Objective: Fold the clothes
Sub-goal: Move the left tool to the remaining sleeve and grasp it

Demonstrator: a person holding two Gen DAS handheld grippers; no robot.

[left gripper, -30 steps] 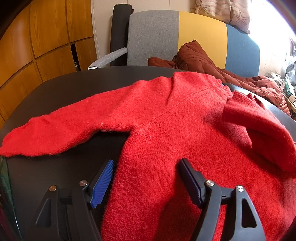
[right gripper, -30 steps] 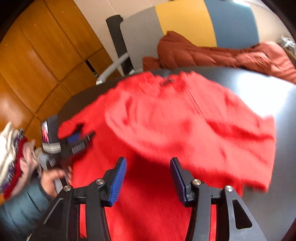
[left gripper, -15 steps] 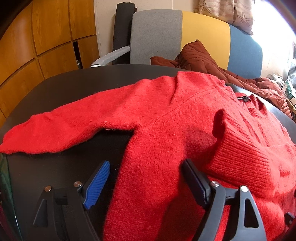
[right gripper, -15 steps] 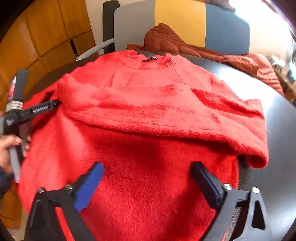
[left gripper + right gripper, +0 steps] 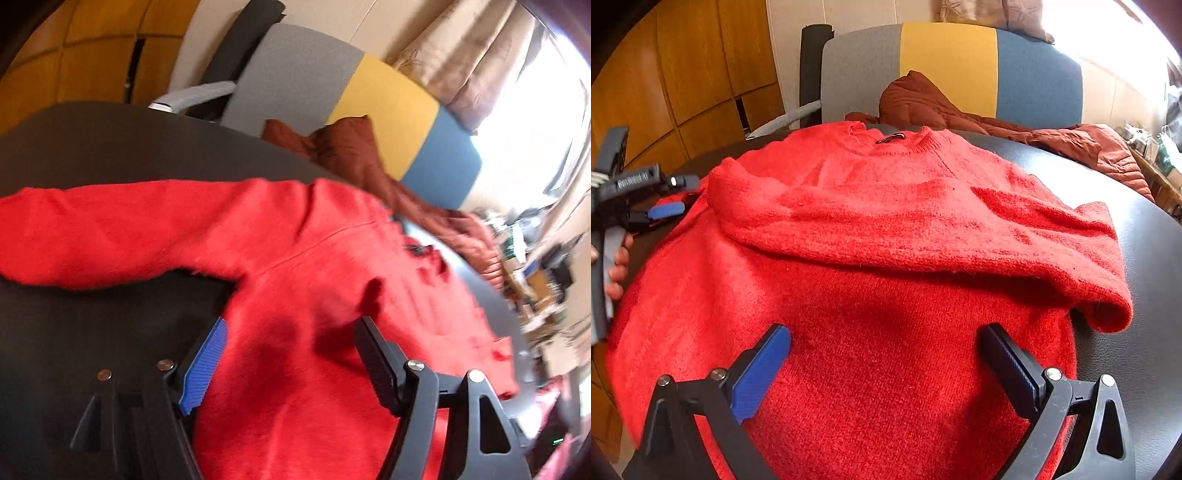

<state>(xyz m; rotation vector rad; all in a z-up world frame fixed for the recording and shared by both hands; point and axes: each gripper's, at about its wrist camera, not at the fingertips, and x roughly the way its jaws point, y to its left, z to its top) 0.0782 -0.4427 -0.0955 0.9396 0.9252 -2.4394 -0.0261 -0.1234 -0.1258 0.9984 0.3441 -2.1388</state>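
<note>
A red knit sweater lies front up on the black round table, collar at the far side. One sleeve is folded across the chest, its cuff near the left gripper. The other sleeve stretches out flat to the left in the left wrist view. My right gripper hovers wide open over the sweater's lower body, nothing between its fingers. My left gripper is open over the sweater's side near the armpit, tilted and blurred. It also shows at the left edge of the right wrist view, left gripper, held by a hand.
A chair with a grey, yellow and blue back stands behind the table, a rust-brown quilted jacket draped over it and onto the table's far edge. Wooden cabinets fill the left. Cluttered shelves are at the right.
The right jaws went from half open to wide open and sank toward the sweater; the sleeve now rests folded across the chest. The left gripper rose and rolled, tilting its view.
</note>
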